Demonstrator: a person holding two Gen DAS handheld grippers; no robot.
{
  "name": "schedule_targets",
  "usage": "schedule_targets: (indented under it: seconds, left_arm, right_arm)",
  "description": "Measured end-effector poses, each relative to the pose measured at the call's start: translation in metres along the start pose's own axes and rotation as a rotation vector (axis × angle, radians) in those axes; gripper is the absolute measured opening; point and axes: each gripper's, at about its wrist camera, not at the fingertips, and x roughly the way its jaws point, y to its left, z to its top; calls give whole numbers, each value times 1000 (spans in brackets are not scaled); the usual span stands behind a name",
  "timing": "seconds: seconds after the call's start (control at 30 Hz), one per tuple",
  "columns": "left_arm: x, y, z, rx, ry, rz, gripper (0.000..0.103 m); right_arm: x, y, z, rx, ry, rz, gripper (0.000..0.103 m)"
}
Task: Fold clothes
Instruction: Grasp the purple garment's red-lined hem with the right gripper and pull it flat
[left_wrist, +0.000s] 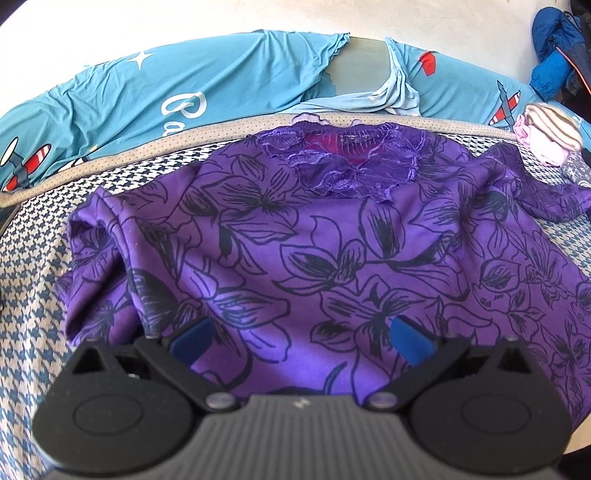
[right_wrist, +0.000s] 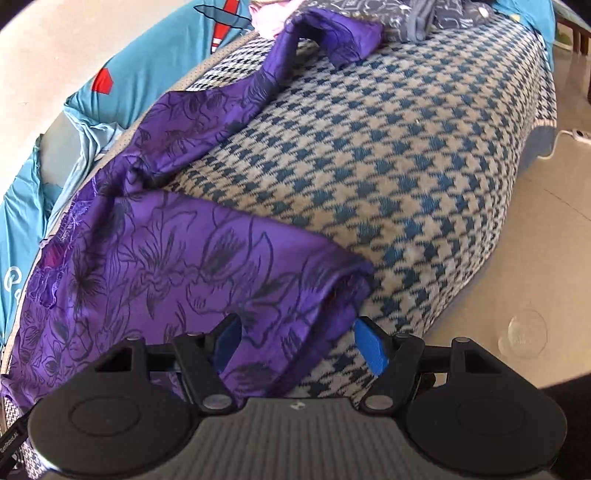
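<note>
Hovering with fingers apart, your left gripper sits over the purple floral top, spread on the bed. Your right gripper, also apart, straddles its hem corner, seemingly placed to pinch it.

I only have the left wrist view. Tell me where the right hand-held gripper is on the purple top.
Observer: The right hand-held gripper is open at the purple floral top's bottom right corner, hem between its jaws.
Operator: Report what lies past that corner.
Observer: Bare houndstooth bed cover, then the bed edge and a pale tiled floor.
Operator: Describe the right sleeve.
Observer: It stretches away along the far edge; its cuff is folded over near a grey patterned garment.
</note>
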Motion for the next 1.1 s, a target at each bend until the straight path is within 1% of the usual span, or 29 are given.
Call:
schedule_targets:
  seconds: [0.03,0.1,0.17,0.27,0.33,0.4,0.47,0.63,0.73,0.77,0.83,0.87,0.9,0.93,1.0,1.1]
  left_arm:
    - [-1,1,-1,-7,1,0,103]
    - [-1,3,-4,-22,5,1,103]
    - [-1,5,-7,-37,10,2,103]
    - [-2,8,-11,-54,15,5,103]
    - [-2,8,-12,-60,16,7,103]
    - [-2,8,-14,-64,17,11,103]
    - [-3,8,-16,-68,18,15,103]
    - [-3,10,-21,-84,28,19,103]
    - [-4,11,-23,-94,32,19,103]
    - [-4,11,-24,-97,33,20,103]
    - [-4,11,-25,-101,36,21,103]
    - [-4,11,-26,-103,38,22,103]
    - [-4,11,-27,-103,40,24,103]
    - [-3,11,-28,-103,42,26,103]
    - [-3,11,-29,-104,45,28,103]
    - [-3,14,-30,-113,51,31,103]
  right_arm:
    - [2,1,-2,7,3,9,67]
    - [6,2,-6,21,10,26,70]
    - [7,3,-9,19,-3,24,70]
    - [4,8,-15,-10,-39,0,59]
    - [0,12,-18,-40,-66,-5,49]
    - [-4,15,-20,-64,-87,11,30]
    - [-6,17,-23,-70,-99,37,24]
    - [-4,16,-27,-11,-76,153,21]
    - [-2,25,-30,-62,-80,140,26]
    - [-2,28,-31,-77,-89,138,30]
    - [-5,33,-35,-118,-103,128,31]
    - [-9,33,-37,-131,-106,121,25]
    - [-13,34,-40,-144,-109,113,14]
    - [-17,34,-42,-157,-113,106,10]
    - [-26,36,-47,-184,-119,92,7]
    - [-38,37,-55,-223,-128,70,6]
